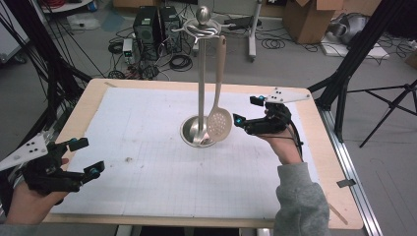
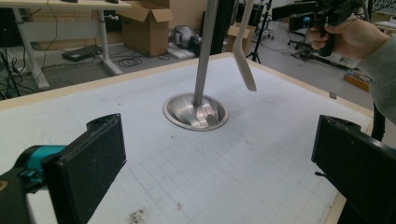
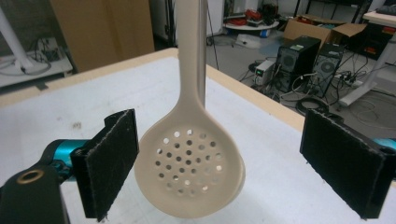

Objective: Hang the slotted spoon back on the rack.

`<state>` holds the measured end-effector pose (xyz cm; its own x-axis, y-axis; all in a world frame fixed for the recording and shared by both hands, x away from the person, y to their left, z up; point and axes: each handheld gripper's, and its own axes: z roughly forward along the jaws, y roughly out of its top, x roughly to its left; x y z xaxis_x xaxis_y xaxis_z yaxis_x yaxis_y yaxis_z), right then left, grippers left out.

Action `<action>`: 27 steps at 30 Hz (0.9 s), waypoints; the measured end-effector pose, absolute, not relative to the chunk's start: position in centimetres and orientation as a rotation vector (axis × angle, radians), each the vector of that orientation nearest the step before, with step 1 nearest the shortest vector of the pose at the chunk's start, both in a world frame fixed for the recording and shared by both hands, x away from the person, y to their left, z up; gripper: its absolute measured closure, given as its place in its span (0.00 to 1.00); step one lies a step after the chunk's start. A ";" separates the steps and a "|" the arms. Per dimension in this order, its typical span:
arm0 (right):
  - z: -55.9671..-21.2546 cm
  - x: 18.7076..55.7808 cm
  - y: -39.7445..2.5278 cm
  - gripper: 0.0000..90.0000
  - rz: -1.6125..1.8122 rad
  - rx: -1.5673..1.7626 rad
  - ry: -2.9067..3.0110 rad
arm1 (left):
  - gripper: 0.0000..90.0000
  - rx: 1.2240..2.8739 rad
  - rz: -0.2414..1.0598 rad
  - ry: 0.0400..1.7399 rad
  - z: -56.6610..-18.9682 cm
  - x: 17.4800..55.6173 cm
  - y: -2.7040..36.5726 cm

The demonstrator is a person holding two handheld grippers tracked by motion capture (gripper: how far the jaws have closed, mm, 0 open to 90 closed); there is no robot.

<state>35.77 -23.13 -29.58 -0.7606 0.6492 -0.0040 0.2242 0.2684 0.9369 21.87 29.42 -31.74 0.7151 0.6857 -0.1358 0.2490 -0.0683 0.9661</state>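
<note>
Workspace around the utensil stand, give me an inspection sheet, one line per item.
Surface: white gridded mat on a wooden table, small dark stain.
Job's things: beige slotted spoon hanging from the metal stand, untouched.
Clutter: nothing seen.
Grippers: right gripper open, jaws beside the spoon's bowl; left gripper open, at the near left corner.
Cables: black cable trailing from the right gripper; loose coils on the floor.
Surroundings: computer towers, cardboard boxes, tripod legs.

Beige slotted spoon (image 1: 219,123) hangs upright from metal stand (image 1: 201,83).
</note>
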 end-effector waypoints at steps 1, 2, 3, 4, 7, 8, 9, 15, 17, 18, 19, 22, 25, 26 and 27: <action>-29.7 35.7 -23.2 0.12 1.467 0.788 2.165 | 0.04 1.645 0.422 0.764 -31.7 21.9 29.4; -29.8 35.6 -23.4 0.12 1.455 0.784 2.170 | 0.04 1.641 0.423 0.767 -31.7 22.0 29.4; -30.0 35.4 -23.6 0.12 1.461 0.785 2.164 | 0.04 1.637 0.424 0.766 -31.7 22.0 29.4; -30.1 35.1 -23.8 0.12 1.458 0.795 2.162 | 0.04 1.632 0.422 0.765 -31.6 22.1 29.4; -30.3 34.6 -24.4 0.12 1.446 0.803 2.158 | 0.04 1.625 0.425 0.762 -31.5 22.3 29.4; -30.3 34.4 -24.6 0.12 1.442 0.808 2.153 | 0.04 1.623 0.424 0.762 -31.5 22.4 29.4; -30.4 34.3 -24.9 0.12 1.437 0.810 2.150 | 0.04 1.622 0.423 0.761 -31.5 22.5 29.4; -30.8 33.2 -26.3 0.12 1.427 0.845 2.135 | 0.04 1.629 0.412 0.760 -31.7 23.0 28.9; -30.9 32.9 -26.8 0.12 1.415 0.853 2.129 | 0.04 1.634 0.412 0.757 -31.8 23.2 28.8; -31.0 32.7 -27.1 0.12 1.410 0.853 2.125 | 0.04 1.632 0.409 0.757 -31.8 23.2 28.7; -31.0 32.5 -27.3 0.12 1.409 0.865 2.120 | 0.04 1.633 0.410 0.755 -31.8 23.2 28.7; -31.3 32.2 -28.1 0.12 1.405 0.888 2.115 | 0.04 1.611 0.441 0.758 -31.8 23.3 28.7; -31.5 31.8 -28.8 0.12 1.405 0.918 2.095 | 0.03 1.594 0.453 0.758 -31.7 23.4 28.8; -31.5 31.7 -29.0 0.12 1.404 0.928 2.088 | 0.03 1.591 0.452 0.762 -31.8 23.5 28.9; -31.5 31.5 -29.2 0.12 1.405 0.935 2.083 | 0.03 1.592 0.453 0.761 -31.8 23.5 28.9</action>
